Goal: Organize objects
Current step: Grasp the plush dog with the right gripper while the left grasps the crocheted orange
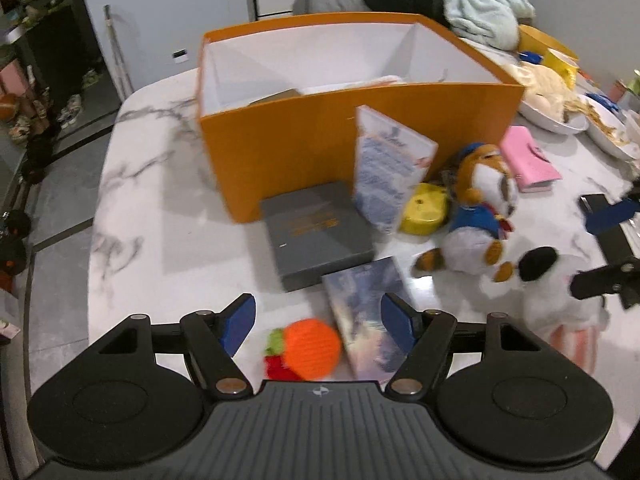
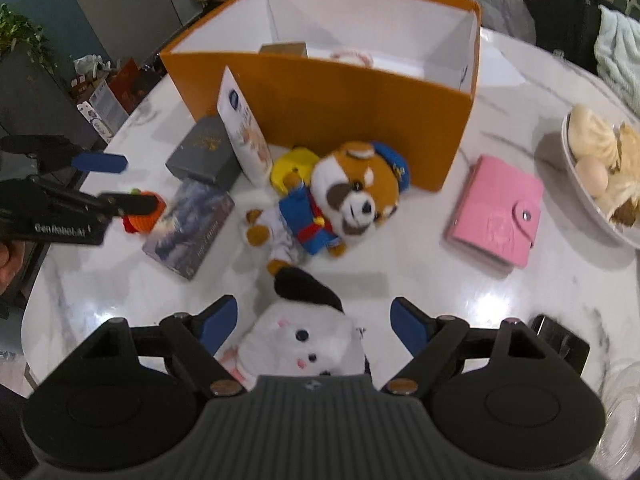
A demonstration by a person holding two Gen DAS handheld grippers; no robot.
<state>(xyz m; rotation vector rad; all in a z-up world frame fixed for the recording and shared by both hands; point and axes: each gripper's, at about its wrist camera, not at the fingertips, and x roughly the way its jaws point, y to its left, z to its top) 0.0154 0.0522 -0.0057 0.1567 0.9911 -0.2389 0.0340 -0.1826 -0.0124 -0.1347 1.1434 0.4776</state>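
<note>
Two targets are each bracketed by released jaws: the crocheted orange toy point(image 1: 310, 344) by the left gripper point(image 1: 318, 322), the white plush point(image 2: 304, 340) by the right gripper point(image 2: 312, 324), neither grasped

The left tongs point(image 1: 319, 322) are matt black with two blue pads point(image 1: 239, 322) on slim black fingers. Each finger hangs on angled black link bars pinned with round silver-brass rivets. Two big round black discs flank a ribbed dark grey centre block that carries a small white cross-in-circle mark. The right tongs point(image 2: 312, 326) are built the same: blue pads point(image 2: 408, 326), black links, metal rivets, ribbed grey block. Seen from the right wrist camera, the left tongs' side bears white lettering, blurred, reading roughly "GenRobot.AI".
</note>
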